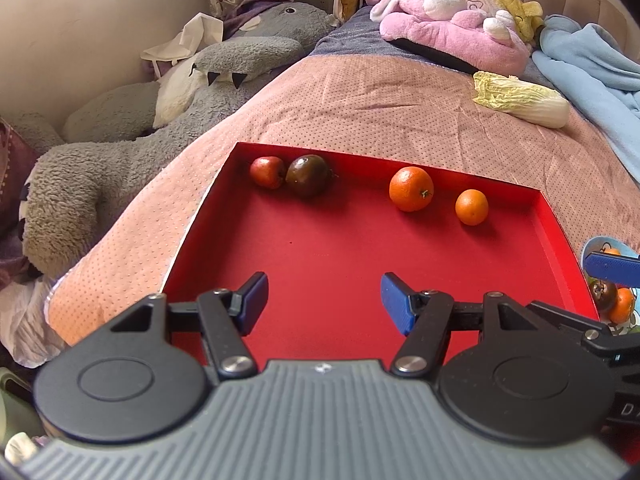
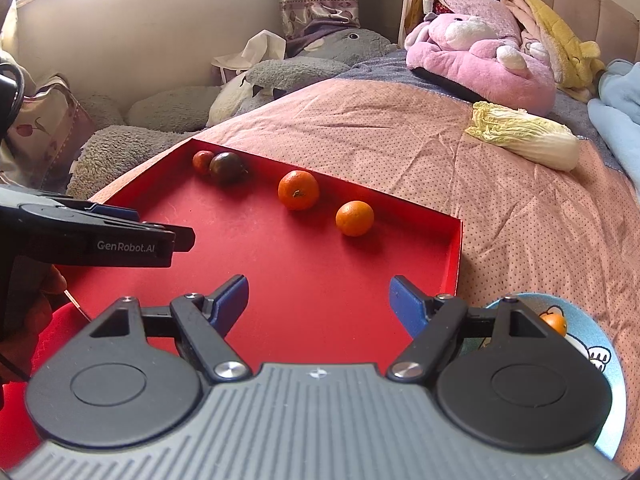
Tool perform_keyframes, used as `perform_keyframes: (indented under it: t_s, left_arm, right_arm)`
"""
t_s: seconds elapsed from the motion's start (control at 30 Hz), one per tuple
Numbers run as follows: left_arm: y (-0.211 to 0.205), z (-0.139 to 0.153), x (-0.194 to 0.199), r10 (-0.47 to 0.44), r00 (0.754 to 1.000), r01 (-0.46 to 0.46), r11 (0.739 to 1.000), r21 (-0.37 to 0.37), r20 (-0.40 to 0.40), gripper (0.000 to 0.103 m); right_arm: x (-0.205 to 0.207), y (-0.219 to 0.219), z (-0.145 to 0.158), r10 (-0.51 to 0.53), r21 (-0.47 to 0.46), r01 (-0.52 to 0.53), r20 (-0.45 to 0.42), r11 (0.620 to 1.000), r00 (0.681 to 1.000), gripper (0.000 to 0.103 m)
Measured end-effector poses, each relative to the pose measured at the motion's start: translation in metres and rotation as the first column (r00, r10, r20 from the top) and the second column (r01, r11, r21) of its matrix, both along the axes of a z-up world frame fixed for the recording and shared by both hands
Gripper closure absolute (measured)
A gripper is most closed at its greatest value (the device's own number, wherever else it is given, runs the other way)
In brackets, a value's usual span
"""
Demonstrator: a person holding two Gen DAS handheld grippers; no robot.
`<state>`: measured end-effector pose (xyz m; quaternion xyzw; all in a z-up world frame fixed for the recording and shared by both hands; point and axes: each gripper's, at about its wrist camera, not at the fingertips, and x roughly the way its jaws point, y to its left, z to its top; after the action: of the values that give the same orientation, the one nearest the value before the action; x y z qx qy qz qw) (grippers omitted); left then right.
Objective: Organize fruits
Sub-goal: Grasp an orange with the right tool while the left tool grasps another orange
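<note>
I see a shallow red cardboard tray (image 1: 554, 240) with low upright walls lying on a bed with a pink dotted quilt (image 1: 380, 108). Along its far wall sit four round fruits: a small red fruit (image 1: 267, 172) touching a dark brownish tomato (image 1: 308, 176) in the far left corner, then a large glossy orange (image 1: 411, 189) and a smaller orange (image 1: 472, 207), apart from each other. The smooth tray floor nearer me is bare. My left tool (image 1: 324, 300) and right tool (image 2: 318, 304) both hover above that floor, blue pads spread wide, holding nothing. A pale blue round plate (image 2: 600, 344) with more fruit lies just beside the tray's right wall.
</note>
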<state>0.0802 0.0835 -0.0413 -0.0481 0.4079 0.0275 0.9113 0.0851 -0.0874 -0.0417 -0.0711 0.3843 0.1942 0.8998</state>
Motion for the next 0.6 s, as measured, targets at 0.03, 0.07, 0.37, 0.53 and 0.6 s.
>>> perform_keyframes:
  t_s: [0.03, 0.07, 0.37, 0.53, 0.6]
  left_arm:
    - [0.002, -0.001, 0.001, 0.004, 1.0, -0.004, 1.0, -0.003, -0.002, 0.038]
    - [0.004, -0.002, 0.001, 0.008, 1.0, -0.008, 1.0, -0.005, -0.005, 0.038]
    - [0.012, -0.006, 0.006, 0.016, 1.0, -0.016, 1.0, -0.02, -0.014, 0.038]
    - [0.013, -0.004, 0.012, 0.007, 1.0, -0.008, 0.999, -0.042, -0.011, 0.038]
    - [0.012, -0.003, 0.016, -0.002, 1.0, 0.001, 0.999, -0.042, -0.008, 0.038]
  right_arm:
    - [0.004, 0.001, -0.002, -0.002, 0.001, 0.002, 0.001, 1.0, 1.0, 0.022]
    - [0.008, 0.002, -0.003, -0.003, 0.002, 0.003, 0.001, 1.0, 1.0, 0.022]
    - [0.071, 0.01, -0.024, -0.047, 0.0, 0.047, -0.009, 0.999, 0.999, 0.036]
    - [0.103, 0.014, -0.04, -0.086, -0.016, 0.085, -0.037, 0.996, 0.996, 0.04]
    - [0.111, 0.016, -0.048, -0.09, -0.021, 0.089, -0.053, 0.996, 0.995, 0.048]
